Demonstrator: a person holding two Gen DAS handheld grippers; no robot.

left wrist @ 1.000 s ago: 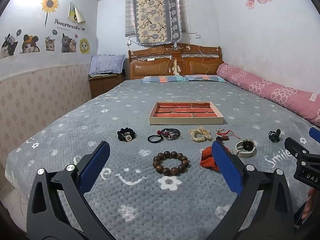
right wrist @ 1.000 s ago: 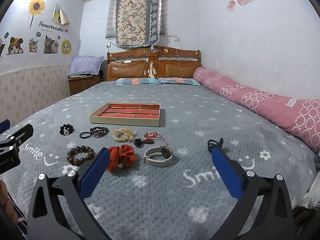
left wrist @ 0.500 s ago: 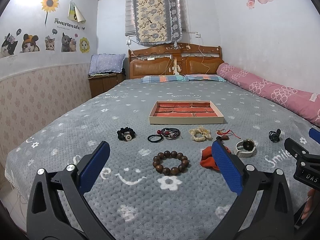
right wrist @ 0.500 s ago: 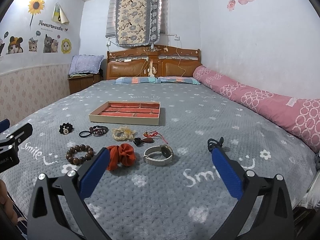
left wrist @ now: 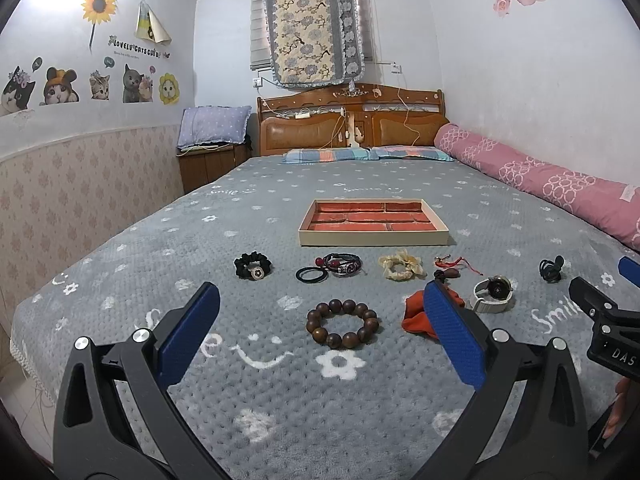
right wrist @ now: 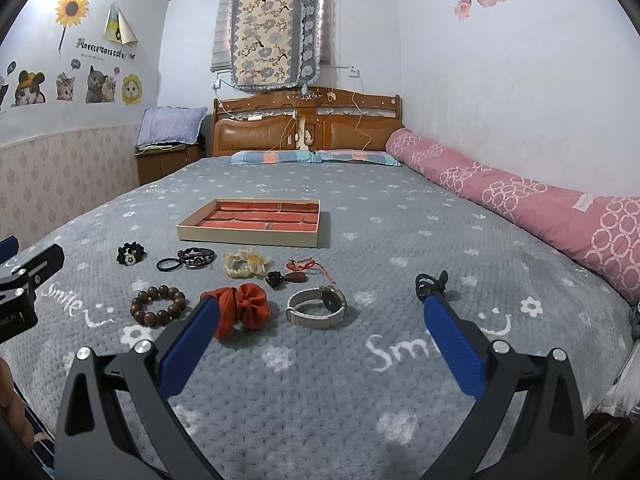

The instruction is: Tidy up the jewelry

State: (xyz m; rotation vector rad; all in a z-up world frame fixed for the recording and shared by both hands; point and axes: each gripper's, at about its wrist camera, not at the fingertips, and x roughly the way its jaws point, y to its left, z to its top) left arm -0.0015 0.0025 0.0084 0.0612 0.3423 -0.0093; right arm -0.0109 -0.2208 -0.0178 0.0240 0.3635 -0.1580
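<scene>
A beige tray with a red divided lining (left wrist: 372,224) (right wrist: 256,222) lies mid-bed. In front of it lie a black scrunchie (left wrist: 253,266), a black hair tie (left wrist: 311,274), a dark cord bracelet (left wrist: 342,264), a cream scrunchie (left wrist: 401,267), a red string charm (left wrist: 452,266), a wooden bead bracelet (left wrist: 343,322) (right wrist: 158,304), an orange scrunchie (right wrist: 240,310), a watch (right wrist: 318,304) and a black clip (right wrist: 430,282). My left gripper (left wrist: 320,312) stands open just before the bead bracelet. My right gripper (right wrist: 320,316) is open, near the watch. Neither holds anything.
The grey flower-patterned blanket (left wrist: 280,380) covers the whole bed. A rolled pink quilt (right wrist: 540,208) runs along the right wall. Pillows and a wooden headboard (left wrist: 352,128) stand at the far end, a bedside cabinet (left wrist: 208,164) at the far left.
</scene>
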